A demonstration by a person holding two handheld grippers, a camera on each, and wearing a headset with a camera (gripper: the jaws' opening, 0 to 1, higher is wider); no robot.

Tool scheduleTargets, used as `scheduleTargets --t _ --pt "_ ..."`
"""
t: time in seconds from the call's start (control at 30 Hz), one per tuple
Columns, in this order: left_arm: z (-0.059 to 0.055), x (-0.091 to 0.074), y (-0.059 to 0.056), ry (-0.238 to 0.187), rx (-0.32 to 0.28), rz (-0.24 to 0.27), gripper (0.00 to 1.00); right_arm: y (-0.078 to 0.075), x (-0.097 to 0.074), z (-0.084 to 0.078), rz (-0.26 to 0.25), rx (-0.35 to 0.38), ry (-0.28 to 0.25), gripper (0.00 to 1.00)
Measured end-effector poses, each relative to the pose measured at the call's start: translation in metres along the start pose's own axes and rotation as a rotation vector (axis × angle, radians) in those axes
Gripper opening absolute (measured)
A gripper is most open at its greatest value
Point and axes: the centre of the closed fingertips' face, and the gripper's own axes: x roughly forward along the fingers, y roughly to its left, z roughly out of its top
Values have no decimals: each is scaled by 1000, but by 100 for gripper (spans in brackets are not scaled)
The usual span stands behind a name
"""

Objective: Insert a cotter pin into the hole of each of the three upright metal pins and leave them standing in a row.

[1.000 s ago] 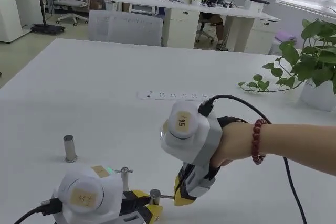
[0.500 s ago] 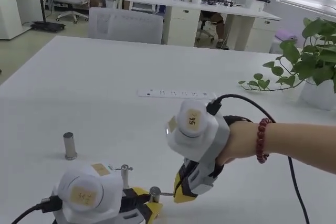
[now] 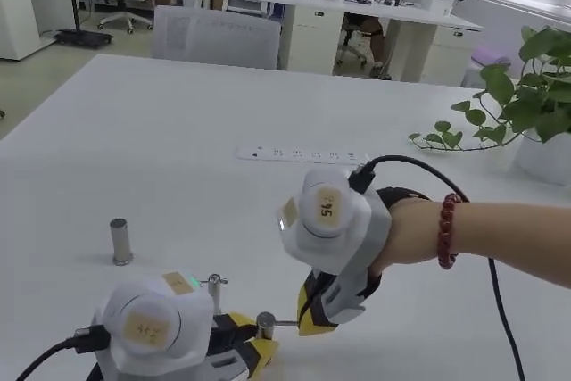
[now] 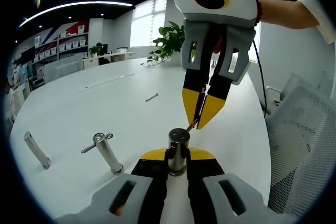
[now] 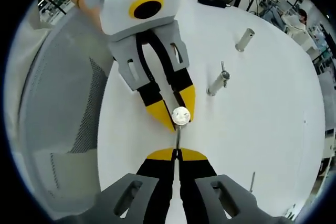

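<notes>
where the thin wire cotter pin [image 5: 178, 139] meets the smooth metal pin [image 4: 178, 148], the right gripper [image 5: 177, 153] pinches the wire and the left gripper [image 4: 177, 156] clamps the cylinder upright on the white table [image 3: 178, 131]. a cottered second pin [image 4: 107, 153] and a bare third pin [image 3: 119, 240] stand leftward, with broad open tabletop beyond.

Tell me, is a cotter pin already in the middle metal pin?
In: a cotter pin sticks out both sides near the middle pin's top.

White left gripper [image 3: 257, 348], white right gripper [image 3: 305, 326], black cable [image 3: 419, 169], red bracelet [image 3: 449, 231]
</notes>
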Motion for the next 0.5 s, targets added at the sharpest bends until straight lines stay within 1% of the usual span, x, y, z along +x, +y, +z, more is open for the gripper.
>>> scheduleTargets --t 0.07,0.3,0.47,0.5 --pt "0 0 0 0 -1 0 11 0 -1 0 -1 28 8 3" --pt "0 1 0 7 7 2 11 0 -2 -1 -9 9 12 3" --pt "1 1 0 8 3 4 11 -1 -3 -1 -22 -21 30 3" --pt "1 1 0 8 3 4 11 -1 -3 -1 -23 -19 32 3"
